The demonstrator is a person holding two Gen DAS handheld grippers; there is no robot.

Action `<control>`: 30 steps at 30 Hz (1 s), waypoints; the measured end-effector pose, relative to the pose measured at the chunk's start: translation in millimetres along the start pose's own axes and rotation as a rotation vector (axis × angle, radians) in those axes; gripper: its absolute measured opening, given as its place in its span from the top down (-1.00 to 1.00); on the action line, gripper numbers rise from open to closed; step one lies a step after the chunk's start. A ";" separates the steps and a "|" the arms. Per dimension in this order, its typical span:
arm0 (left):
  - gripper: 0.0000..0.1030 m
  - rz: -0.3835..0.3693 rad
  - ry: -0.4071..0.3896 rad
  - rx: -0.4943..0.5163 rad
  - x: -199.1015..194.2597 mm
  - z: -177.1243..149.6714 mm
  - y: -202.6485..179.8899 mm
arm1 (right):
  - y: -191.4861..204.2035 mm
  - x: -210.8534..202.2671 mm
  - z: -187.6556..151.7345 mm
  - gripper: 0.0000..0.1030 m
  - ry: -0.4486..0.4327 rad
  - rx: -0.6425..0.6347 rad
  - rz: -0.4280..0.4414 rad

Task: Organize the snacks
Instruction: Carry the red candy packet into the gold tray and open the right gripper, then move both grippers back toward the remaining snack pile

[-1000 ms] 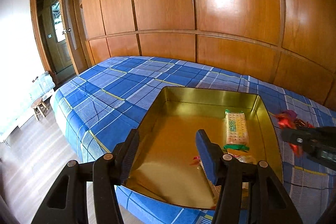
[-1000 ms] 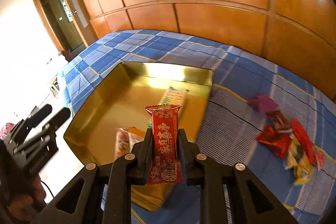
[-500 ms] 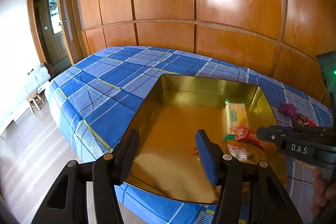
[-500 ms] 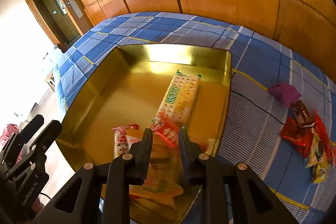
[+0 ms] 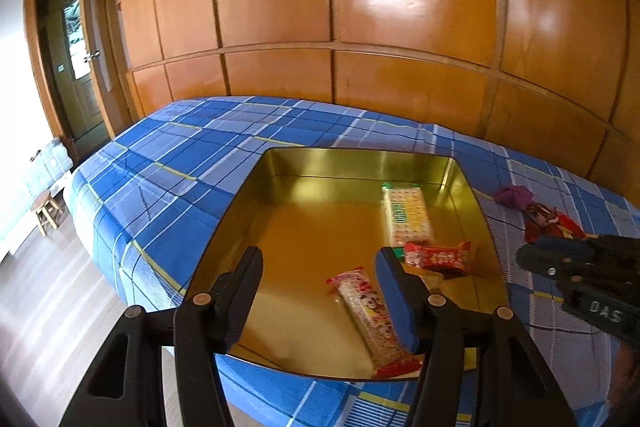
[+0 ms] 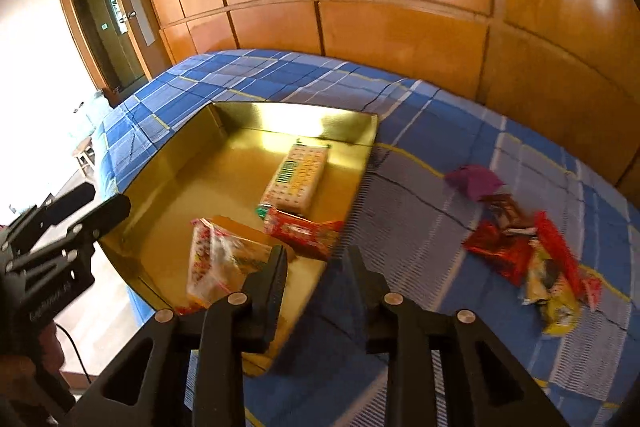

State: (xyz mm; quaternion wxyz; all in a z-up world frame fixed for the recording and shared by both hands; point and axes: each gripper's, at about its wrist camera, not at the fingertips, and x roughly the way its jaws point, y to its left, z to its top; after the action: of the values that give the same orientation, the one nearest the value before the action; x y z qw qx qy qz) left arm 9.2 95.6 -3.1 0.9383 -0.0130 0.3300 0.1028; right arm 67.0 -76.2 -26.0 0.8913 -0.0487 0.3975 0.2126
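The right hand-held gripper is opening, nothing between its jaws; the left hand-held gripper is open. On the checked bed, before wooden wardrobe panels, the red snack, gripped earlier, now lies inside the gold tray.

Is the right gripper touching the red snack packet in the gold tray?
Apart. In the right wrist view the right gripper, jaws opening and empty, is clear of the red snack packet lying in the gold tray.
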 end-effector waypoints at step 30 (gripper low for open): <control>-0.16 -0.113 0.004 0.260 -3.2 0.3 -90.1 | -195.7 -71.9 -38.3 0.42 -0.001 0.184 -0.341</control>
State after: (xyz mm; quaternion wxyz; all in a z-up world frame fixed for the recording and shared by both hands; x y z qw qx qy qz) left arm 25.1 6.8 -4.8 0.9356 0.0899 0.3412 0.0062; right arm 79.8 -287.5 -15.7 0.9154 -0.0336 0.4006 0.0211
